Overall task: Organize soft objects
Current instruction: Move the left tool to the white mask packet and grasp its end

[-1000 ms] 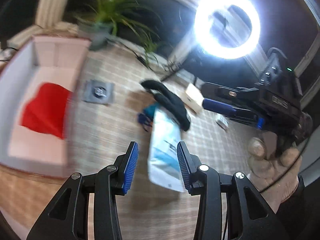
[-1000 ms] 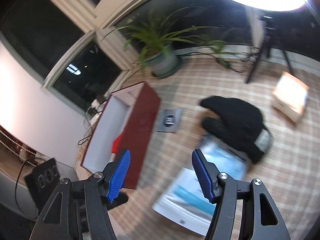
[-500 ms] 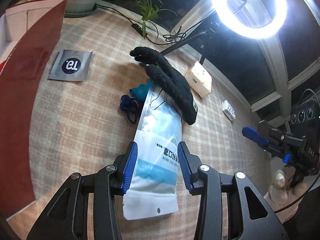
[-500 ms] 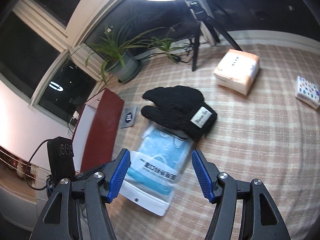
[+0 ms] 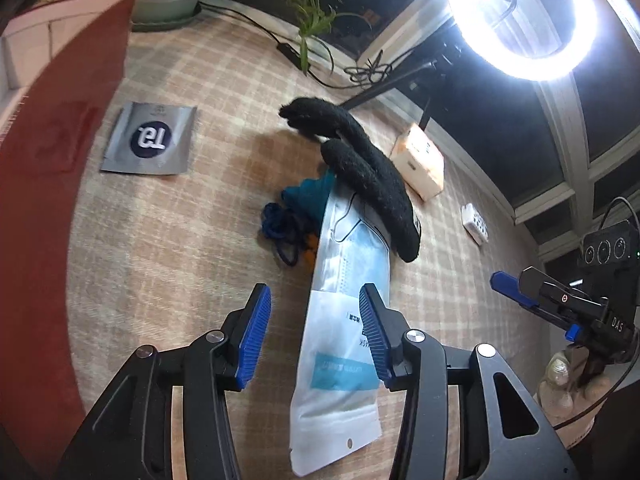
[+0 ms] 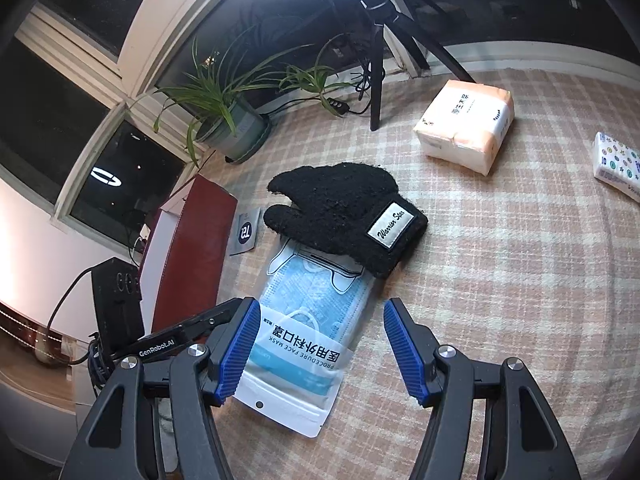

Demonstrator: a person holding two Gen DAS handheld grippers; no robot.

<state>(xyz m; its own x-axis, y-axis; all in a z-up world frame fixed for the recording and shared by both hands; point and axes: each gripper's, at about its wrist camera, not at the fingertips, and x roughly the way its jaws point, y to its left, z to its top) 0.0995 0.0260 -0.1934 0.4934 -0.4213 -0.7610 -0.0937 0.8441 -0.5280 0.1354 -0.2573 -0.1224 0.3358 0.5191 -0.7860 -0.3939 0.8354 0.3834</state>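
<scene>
A black fuzzy glove [image 6: 344, 216] lies on the checked cloth, its cuff over the far end of a face mask pack [image 6: 304, 336]. In the left wrist view the glove [image 5: 360, 168] and the pack [image 5: 344, 340] run away from me, with a teal cloth [image 5: 312, 196] and a dark blue cord [image 5: 284, 232] beside them. My left gripper [image 5: 314, 336] is open and empty, low over the pack's near end. My right gripper [image 6: 320, 348] is open and empty above the pack. The red box [image 5: 44, 184] stands at the left.
A grey foil sachet [image 5: 152, 140] lies near the box. A tissue pack [image 6: 464, 124], a small patterned pack [image 6: 616, 164], a potted plant [image 6: 236, 128], a tripod [image 6: 380, 40] and a power strip [image 5: 474, 224] are at the far side.
Both grippers have swung from the red box toward the mask pack and glove and come lower and closer. Both stay open and empty.
</scene>
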